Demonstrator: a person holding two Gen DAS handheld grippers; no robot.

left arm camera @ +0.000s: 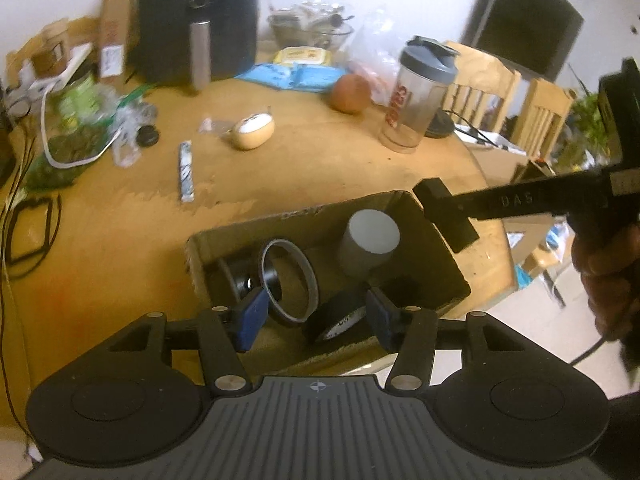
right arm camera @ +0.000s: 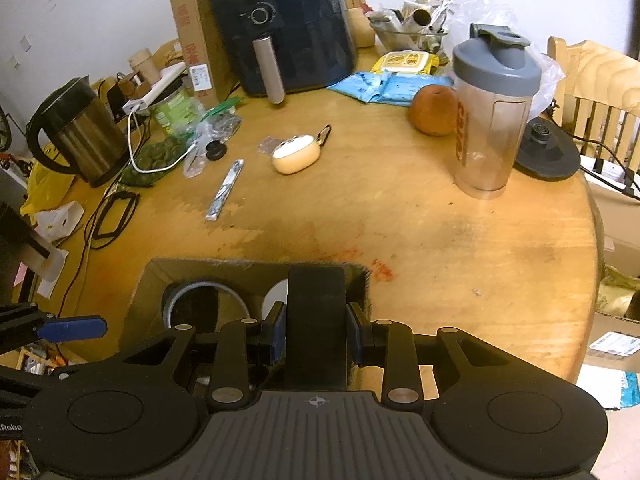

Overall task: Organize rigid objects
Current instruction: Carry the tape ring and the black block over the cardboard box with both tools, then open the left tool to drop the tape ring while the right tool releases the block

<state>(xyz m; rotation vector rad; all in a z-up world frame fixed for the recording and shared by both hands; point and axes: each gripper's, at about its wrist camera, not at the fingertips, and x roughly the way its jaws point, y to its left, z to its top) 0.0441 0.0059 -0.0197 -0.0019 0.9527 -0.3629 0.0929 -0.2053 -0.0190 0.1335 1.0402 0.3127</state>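
In the left wrist view an open cardboard box [left arm camera: 240, 236] sits at the near edge of the round wooden table [left arm camera: 320, 152]. Inside it are a thin dark ring of tape [left arm camera: 267, 268], a grey cylinder [left arm camera: 372, 236] and a black tape roll [left arm camera: 340, 316]. My left gripper [left arm camera: 316, 318] is open just above the box; the black roll lies between its blue pads, and the left pad is clear of it. My right gripper [right arm camera: 316, 328] is shut on a black rectangular block [right arm camera: 316, 312] over the box's right end [right arm camera: 152, 288]. The block [left arm camera: 444, 212] also shows from the left.
Farther back on the table are a shaker bottle [right arm camera: 492, 120], an orange [right arm camera: 432, 110], a cream earbud case [right arm camera: 294, 156], a foil sachet stick [right arm camera: 224, 192], an air fryer [right arm camera: 288, 24] and a kettle [right arm camera: 76, 128]. Wooden chairs [right arm camera: 600, 84] stand beyond the right edge.
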